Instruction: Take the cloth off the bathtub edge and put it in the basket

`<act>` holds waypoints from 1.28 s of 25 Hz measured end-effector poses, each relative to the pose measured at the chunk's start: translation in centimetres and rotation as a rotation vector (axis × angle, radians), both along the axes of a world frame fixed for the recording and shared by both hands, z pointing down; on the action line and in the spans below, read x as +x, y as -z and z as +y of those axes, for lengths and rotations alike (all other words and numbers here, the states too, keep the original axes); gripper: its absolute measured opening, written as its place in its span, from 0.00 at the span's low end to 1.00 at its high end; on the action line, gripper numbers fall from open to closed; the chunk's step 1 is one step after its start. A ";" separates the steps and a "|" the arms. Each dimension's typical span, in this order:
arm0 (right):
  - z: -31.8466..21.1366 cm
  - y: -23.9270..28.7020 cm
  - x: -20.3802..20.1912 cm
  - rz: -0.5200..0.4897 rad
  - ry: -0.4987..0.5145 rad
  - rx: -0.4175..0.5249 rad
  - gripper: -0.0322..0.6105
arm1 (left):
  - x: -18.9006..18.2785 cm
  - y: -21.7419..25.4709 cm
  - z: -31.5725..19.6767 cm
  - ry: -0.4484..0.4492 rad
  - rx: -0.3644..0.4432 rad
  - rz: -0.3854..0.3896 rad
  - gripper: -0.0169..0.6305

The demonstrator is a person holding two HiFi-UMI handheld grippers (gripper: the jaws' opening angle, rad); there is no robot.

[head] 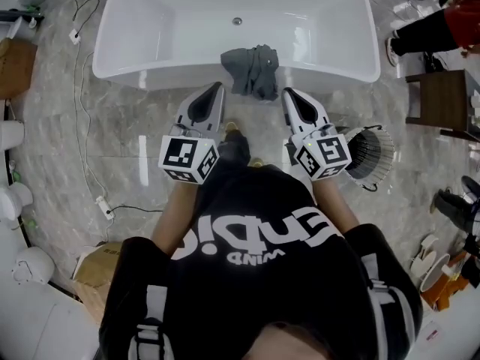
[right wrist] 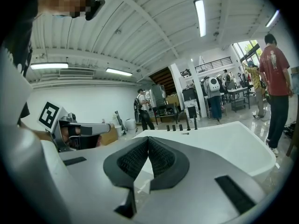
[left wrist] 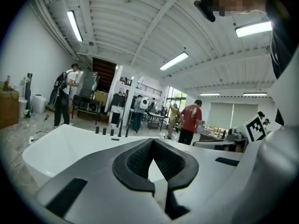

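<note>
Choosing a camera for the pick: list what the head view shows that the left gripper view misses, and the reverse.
Head view only: the grey cloth draped over the near edge of the bathtub, and the wire basket on the floor at right. Left gripper view only: the ceiling lights and a person in a white top at far left. Both: the white bathtub and the left gripper, its fingers closed on nothing.

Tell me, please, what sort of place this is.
Probably an open workshop hall, not a home bathroom: the bathtub stands beside loose floor cables, and people stand about under strip lights.
</note>
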State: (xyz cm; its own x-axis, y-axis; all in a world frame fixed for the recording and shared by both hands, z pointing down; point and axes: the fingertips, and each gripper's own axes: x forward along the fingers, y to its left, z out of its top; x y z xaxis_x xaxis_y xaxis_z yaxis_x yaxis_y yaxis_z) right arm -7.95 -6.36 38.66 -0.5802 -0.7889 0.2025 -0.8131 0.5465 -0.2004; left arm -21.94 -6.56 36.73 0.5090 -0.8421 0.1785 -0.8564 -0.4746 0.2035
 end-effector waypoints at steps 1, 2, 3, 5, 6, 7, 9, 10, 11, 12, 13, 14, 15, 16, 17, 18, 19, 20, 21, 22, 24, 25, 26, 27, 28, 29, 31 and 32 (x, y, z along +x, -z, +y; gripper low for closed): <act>-0.9 0.2 -0.3 0.003 -0.005 0.002 0.07 | -0.2 0.0 -1.0 -0.011 -0.001 0.001 0.05; -1.8 0.3 -0.5 0.006 -0.011 0.003 0.07 | -0.3 0.1 -2.0 -0.022 -0.001 0.003 0.05; -2.6 0.4 -0.7 0.010 -0.017 0.003 0.07 | -0.4 0.2 -3.0 -0.033 -0.001 0.005 0.05; -4.0 0.6 -1.0 0.017 -0.026 0.002 0.07 | -0.4 0.4 -4.6 -0.057 -0.001 0.017 0.05; -4.5 0.7 -1.2 0.020 -0.031 0.001 0.07 | -0.3 0.4 -5.3 -0.068 -0.003 0.024 0.05; -5.1 0.8 -1.2 0.019 -0.036 0.000 0.07 | -0.2 0.4 -6.1 -0.079 -0.005 0.027 0.05; -6.0 1.0 -1.1 0.013 -0.047 -0.002 0.07 | 0.2 0.4 -7.3 -0.094 -0.009 0.025 0.05; -6.3 1.1 -1.0 0.011 -0.051 -0.002 0.07 | 0.5 0.4 -7.7 -0.098 -0.011 0.025 0.05; -6.7 1.1 -0.8 0.010 -0.053 -0.003 0.07 | 0.8 0.4 -8.1 -0.101 -0.013 0.024 0.05; -7.0 1.1 -0.6 0.009 -0.053 -0.004 0.07 | 1.0 0.4 -8.5 -0.102 -0.015 0.023 0.05; -7.4 1.0 -0.4 0.009 -0.052 -0.006 0.07 | 1.2 0.3 -8.9 -0.102 -0.017 0.021 0.05; -7.8 0.9 -0.2 0.008 -0.050 -0.007 0.07 | 1.4 0.1 -9.2 -0.100 -0.019 0.019 0.05; -8.1 0.8 0.0 0.008 -0.047 -0.009 0.07 | 1.6 -0.1 -9.6 -0.096 -0.022 0.017 0.05; -8.5 0.7 0.2 0.008 -0.043 -0.012 0.07 | 1.8 -0.4 -9.9 -0.091 -0.027 0.016 0.05; -8.8 0.5 0.5 0.008 -0.039 -0.015 0.07 | 2.0 -0.7 -10.1 -0.086 -0.035 0.016 0.05; -9.1 0.2 0.6 0.009 -0.034 -0.018 0.07 | 2.2 -1.2 -10.4 -0.081 -0.043 0.016 0.05; -9.5 -0.1 0.8 0.010 -0.029 -0.021 0.07 | 2.4 -1.6 -10.7 -0.078 -0.051 0.015 0.05; -10.0 -0.5 0.9 0.011 -0.022 -0.025 0.07 | 2.6 -2.1 -11.1 -0.078 -0.056 0.014 0.05; -10.4 -1.0 1.0 0.013 -0.015 -0.030 0.07 | 2.8 -2.6 -11.5 -0.080 -0.060 0.013 0.05; -10.8 -1.6 1.0 0.015 -0.007 -0.035 0.07 | 3.0 -3.1 -11.9 -0.083 -0.063 0.013 0.05; -11.6 -2.8 0.8 0.020 0.013 -0.050 0.07 | 3.3 -4.3 -12.7 -0.086 -0.070 0.012 0.05; -11.9 -3.5 0.7 0.023 0.023 -0.057 0.07 | 3.4 -4.9 -13.0 -0.087 -0.075 0.011 0.05; -12.3 -4.1 0.6 0.026 0.034 -0.064 0.07 | 3.4 -5.6 -13.3 -0.087 -0.079 0.009 0.05; -12.6 -4.8 0.6 0.028 0.042 -0.069 0.07 | 3.5 -6.2 -13.7 -0.087 -0.081 0.006 0.05; -13.0 -5.4 0.5 0.030 0.048 -0.073 0.07 | 3.6 -6.9 -14.1 -0.086 -0.083 0.004 0.05; -13.5 -6.2 0.5 0.031 0.050 -0.076 0.07 | 3.7 -7.7 -14.5 -0.087 -0.085 0.003 0.05; -14.3 -7.7 0.6 0.035 0.049 -0.081 0.07 | 3.8 -9.3 -15.3 -0.085 -0.093 0.003 0.05; -14.5 -8.4 0.6 0.037 0.048 -0.086 0.07 | 3.8 -10.1 -15.5 -0.082 -0.102 0.004 0.05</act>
